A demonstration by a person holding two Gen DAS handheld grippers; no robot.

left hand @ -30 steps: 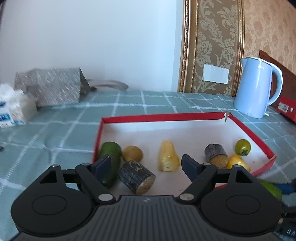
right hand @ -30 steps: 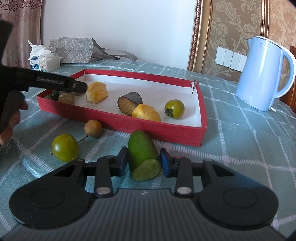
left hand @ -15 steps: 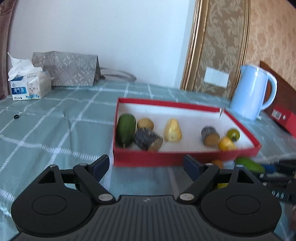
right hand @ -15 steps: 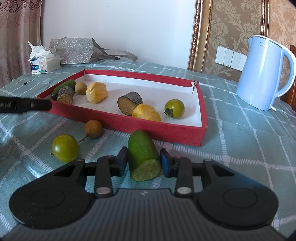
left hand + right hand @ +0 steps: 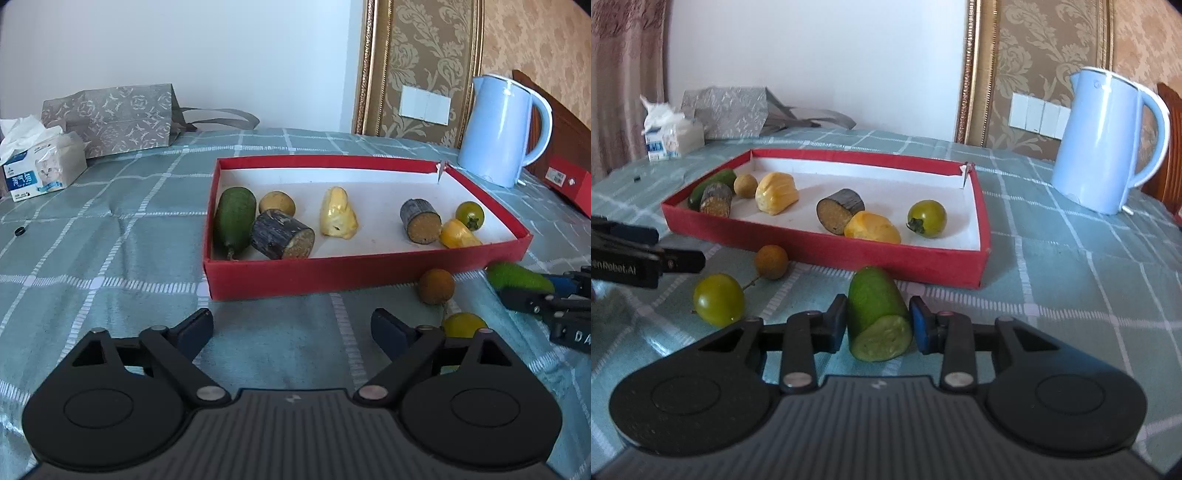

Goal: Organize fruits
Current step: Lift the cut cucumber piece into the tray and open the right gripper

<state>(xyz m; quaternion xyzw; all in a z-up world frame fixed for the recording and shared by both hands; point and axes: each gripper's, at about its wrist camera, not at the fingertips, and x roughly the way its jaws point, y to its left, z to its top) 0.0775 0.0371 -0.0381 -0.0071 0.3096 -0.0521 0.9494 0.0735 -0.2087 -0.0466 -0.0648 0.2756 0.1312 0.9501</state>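
On left hand-held gripper (image 5: 661,254) – white lettering, "...enRobot.AI".

Looks to me like home dining room: table under teal checked cloth (image 5: 122,236), pale blue electric kettle (image 5: 498,129), tissue box (image 5: 37,166), patterned gift bag (image 5: 110,118), gold damask wallpaper (image 5: 421,55), curtain (image 5: 624,81) at side.
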